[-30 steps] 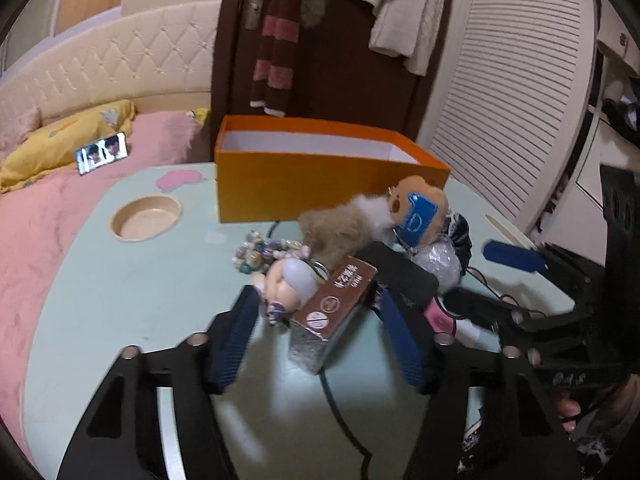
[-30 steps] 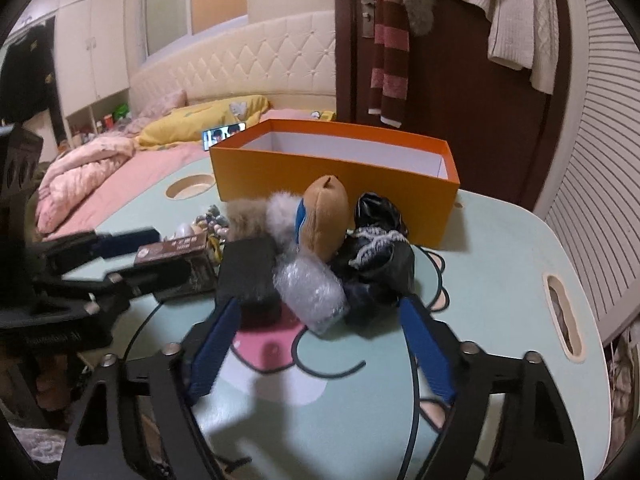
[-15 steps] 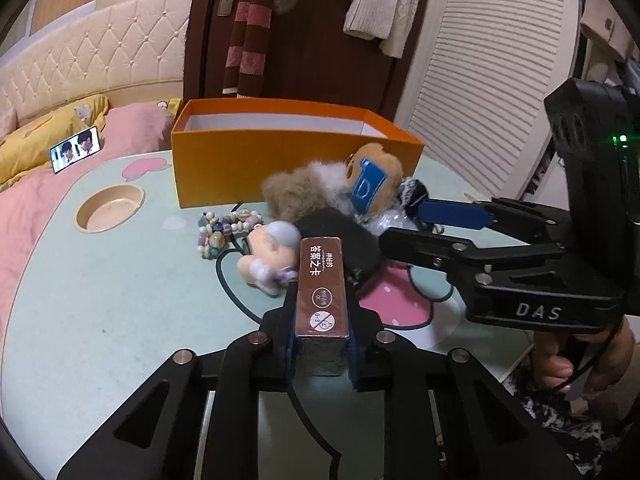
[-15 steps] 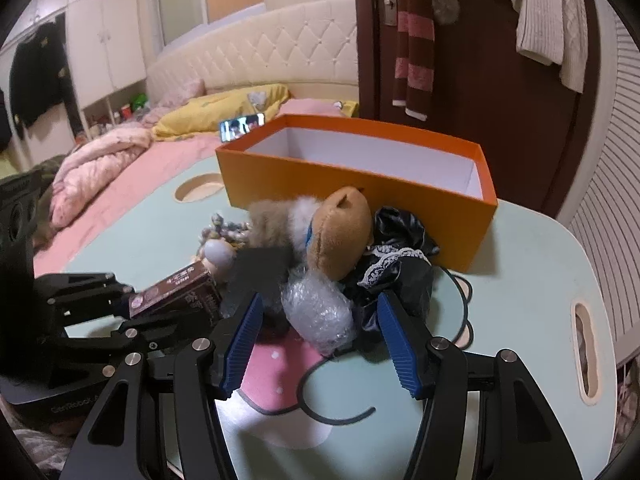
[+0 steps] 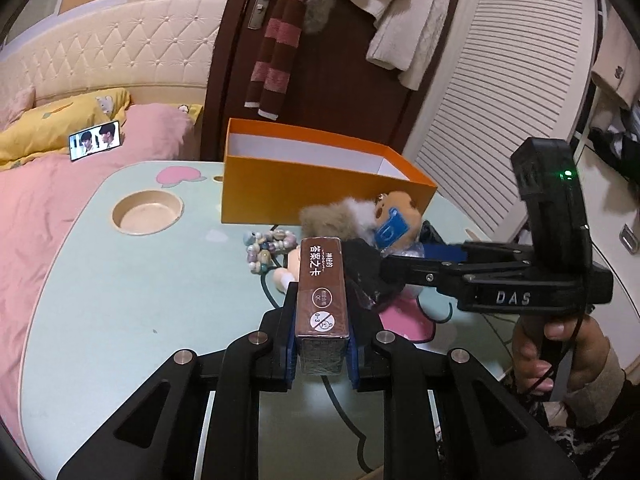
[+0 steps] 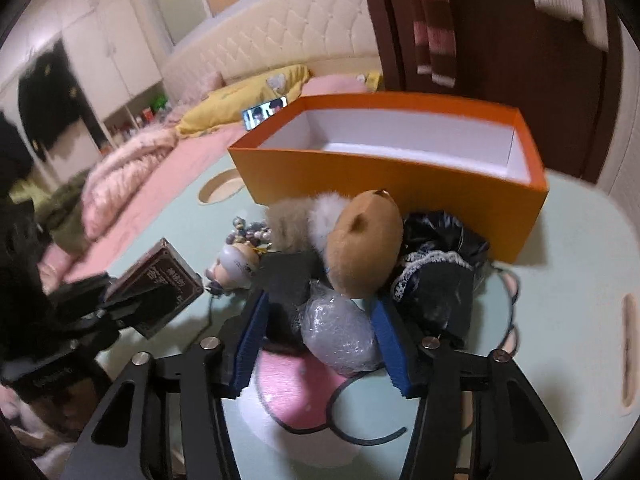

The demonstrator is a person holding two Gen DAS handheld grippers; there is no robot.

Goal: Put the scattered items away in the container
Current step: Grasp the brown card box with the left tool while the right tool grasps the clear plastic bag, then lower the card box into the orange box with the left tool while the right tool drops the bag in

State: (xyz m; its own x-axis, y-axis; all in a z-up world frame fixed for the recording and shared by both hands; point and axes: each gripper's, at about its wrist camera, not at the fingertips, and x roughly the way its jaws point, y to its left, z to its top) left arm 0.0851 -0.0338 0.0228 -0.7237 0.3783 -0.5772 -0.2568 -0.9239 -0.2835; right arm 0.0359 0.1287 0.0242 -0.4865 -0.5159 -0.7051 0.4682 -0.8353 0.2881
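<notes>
Above the mint table, the left gripper clamps the brown card box; the right gripper straddles the bubble-wrapped bundle, half-wide.

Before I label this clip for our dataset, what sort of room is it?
Most likely a bedroom: a bed with a tufted cream headboard and pink bedding stands beside the pale green table, and clothes hang on a dark door.

The right gripper has its blue-padded jaws parted around a clear bubble-wrapped bundle and a black flat object, beside a brown plush toy; behind stands the open orange cardboard box on the pale green table
</notes>
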